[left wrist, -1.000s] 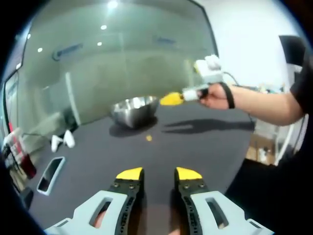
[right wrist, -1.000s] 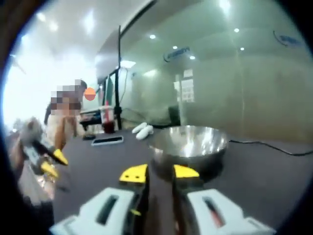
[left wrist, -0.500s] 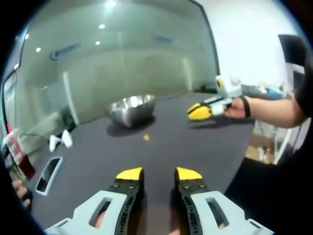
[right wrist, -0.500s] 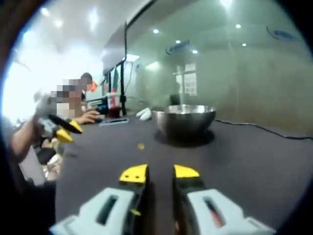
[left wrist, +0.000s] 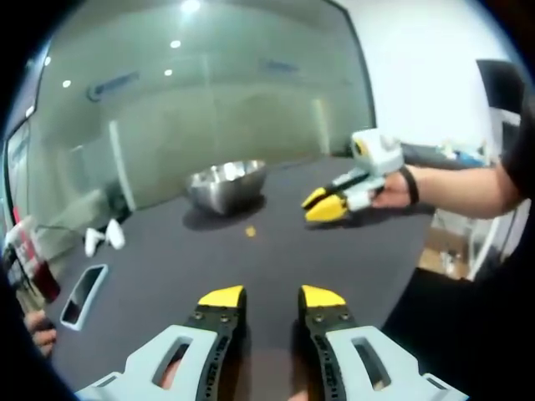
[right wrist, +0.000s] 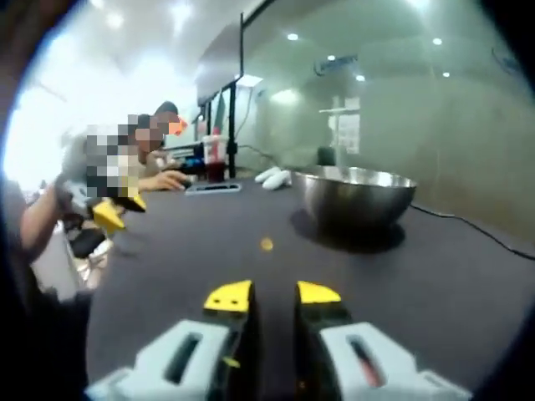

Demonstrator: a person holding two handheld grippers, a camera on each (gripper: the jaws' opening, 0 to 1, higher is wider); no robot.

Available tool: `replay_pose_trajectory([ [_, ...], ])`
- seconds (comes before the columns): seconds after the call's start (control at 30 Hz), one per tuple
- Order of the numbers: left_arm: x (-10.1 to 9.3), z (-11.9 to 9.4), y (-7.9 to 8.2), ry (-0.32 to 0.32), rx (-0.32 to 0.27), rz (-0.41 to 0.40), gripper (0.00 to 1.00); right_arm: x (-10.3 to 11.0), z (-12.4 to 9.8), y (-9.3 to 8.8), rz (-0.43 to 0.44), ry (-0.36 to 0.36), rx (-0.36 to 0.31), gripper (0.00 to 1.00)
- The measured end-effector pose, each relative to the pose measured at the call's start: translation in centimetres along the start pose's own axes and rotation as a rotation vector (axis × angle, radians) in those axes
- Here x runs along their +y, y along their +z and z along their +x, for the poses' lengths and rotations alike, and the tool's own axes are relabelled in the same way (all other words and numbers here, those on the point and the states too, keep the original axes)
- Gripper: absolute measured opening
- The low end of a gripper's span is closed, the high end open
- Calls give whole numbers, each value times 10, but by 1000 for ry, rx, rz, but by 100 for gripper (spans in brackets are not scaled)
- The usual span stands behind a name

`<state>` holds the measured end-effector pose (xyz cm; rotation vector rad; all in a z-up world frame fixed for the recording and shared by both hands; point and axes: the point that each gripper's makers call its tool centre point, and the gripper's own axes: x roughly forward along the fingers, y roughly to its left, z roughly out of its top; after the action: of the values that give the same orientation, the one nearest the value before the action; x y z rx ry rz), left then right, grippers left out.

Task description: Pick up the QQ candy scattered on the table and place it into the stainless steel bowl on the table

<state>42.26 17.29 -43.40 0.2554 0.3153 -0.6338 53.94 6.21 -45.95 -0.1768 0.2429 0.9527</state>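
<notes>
The tabletop point(left wrist: 276, 251) is a plain dark grey, almost black, with no pattern. On it the stainless steel bowl point(left wrist: 226, 185) is shiny silver with pale glints, and the single QQ candy point(left wrist: 250, 231) is a small orange-yellow spot. The left hand-held gripper point(left wrist: 272, 297) has yellow tips on black jaws set in a light grey body; the right hand-held gripper point(right wrist: 272, 294) has the same colours. Near the tabletop's edge lie two white oblong objects point(left wrist: 105, 240) and a phone point(left wrist: 85, 294) with a dark screen and pale frame. The glass wall point(left wrist: 209, 100) behind is a muted grey-green.
</notes>
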Motion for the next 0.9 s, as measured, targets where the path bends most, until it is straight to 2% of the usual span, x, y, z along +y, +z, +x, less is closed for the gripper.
replay_pose_trajectory([
  [0.13,1,-1,-1,2,-4,-6,27,7,17,6,-15,23,10,20],
  [0.23,3,-1,-1,4,-6,-13,27,12,33,3,-41,33,57,20],
  [0.57,4,-2,-5,5,-3,-22,27,5,73,13,-10,28,59,20],
  [0.7,5,-3,-6,7,-2,-22,27,4,80,8,-13,24,82,19],
  [0.77,6,-3,-7,7,-2,-25,27,7,82,6,-24,38,91,13],
  [0.9,6,-2,-8,7,3,-24,27,6,83,5,-32,37,96,10],
])
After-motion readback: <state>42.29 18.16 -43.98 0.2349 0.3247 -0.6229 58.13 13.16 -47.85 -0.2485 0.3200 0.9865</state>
